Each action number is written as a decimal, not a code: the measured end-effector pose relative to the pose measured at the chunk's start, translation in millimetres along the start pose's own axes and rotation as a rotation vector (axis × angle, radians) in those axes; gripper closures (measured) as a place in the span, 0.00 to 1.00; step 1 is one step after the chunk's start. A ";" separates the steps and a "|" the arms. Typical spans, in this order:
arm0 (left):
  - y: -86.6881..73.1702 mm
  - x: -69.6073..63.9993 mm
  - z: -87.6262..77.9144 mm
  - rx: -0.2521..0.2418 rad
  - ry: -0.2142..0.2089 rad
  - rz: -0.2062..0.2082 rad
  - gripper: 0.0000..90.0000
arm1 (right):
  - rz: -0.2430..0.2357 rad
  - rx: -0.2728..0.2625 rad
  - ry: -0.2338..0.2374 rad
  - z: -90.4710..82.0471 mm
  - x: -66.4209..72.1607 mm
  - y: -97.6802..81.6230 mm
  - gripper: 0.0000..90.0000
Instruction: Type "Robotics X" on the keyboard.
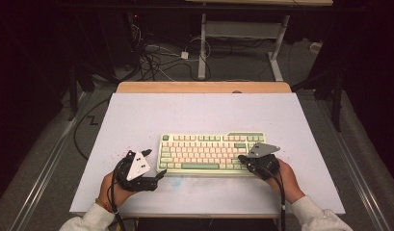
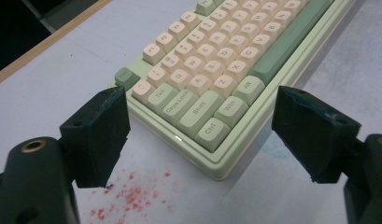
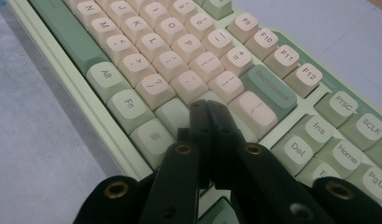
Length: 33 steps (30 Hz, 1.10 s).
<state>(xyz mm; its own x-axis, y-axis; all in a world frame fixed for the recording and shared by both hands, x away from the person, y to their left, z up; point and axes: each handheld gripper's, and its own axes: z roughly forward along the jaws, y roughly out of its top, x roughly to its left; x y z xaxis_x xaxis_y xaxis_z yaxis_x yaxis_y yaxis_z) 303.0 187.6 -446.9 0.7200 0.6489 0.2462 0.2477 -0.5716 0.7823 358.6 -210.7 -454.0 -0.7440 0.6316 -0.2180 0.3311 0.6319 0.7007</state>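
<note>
My right gripper (image 3: 207,109), pressed together, rests on the keyboard (image 1: 211,153), probably touching its right-side keys; my left gripper (image 2: 198,135) gapes at its left corner and could shove it askew.

High view looks down; both gripper views closely share the keyboard (image 1: 211,153).

Keyboard's (image 2: 212,79) far end cut off; keys beneath right tool (image 3: 208,109) hidden.
</note>
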 end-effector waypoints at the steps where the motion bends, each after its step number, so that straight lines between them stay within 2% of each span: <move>1: -0.9 0.6 -1.5 -0.001 0.001 -0.005 0.20 | 0.001 0.000 0.000 0.0 0.0 0.0 1.00; 5: -2.8 3.8 -6.3 0.005 0.010 -0.025 0.21 | 0.008 -0.005 -0.004 0.1 0.7 -1.0 1.00; 9: -1.6 7.0 -7.9 0.020 -0.007 -0.042 0.34 | 0.009 -0.007 -0.009 0.0 1.5 -1.6 1.00; 11: -0.7 8.7 -7.9 0.027 -0.030 -0.037 0.49 | 0.010 -0.008 -0.011 -0.2 2.0 -2.0 1.00; 12: -0.1 8.8 -7.6 0.035 -0.024 -0.038 0.53 | 0.008 -0.008 -0.013 -0.3 2.2 -2.0 1.00; 14: 0.9 10.4 -6.7 0.035 -0.047 -0.033 0.71 | 0.008 -0.009 -0.015 -0.3 2.5 -2.2 1.00; 16: 2.5 10.6 -4.9 0.047 -0.061 -0.041 0.83 | 0.005 -0.008 -0.016 -0.3 2.8 -2.1 1.00; 18: 4.7 11.3 -2.3 0.054 -0.073 -0.042 0.90 | 0.008 -0.010 -0.016 -0.3 2.8 -2.3 1.00; 21: 8.4 11.7 1.9 0.066 -0.092 -0.036 0.97 | 0.006 -0.010 -0.020 -0.3 3.4 -2.3 1.00; 33: 31.5 8.4 36.2 0.110 -0.164 -0.015 0.97 | 0.003 -0.012 -0.027 -0.2 4.2 -2.7 1.00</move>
<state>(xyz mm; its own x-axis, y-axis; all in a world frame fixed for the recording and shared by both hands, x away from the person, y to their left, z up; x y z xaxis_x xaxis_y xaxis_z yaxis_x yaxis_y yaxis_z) 340.4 156.8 -441.0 0.8093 0.5724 0.1318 0.3218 -0.6198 0.7158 354.5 -209.8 -456.6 -0.7274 0.6452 -0.2339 0.3262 0.6249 0.7092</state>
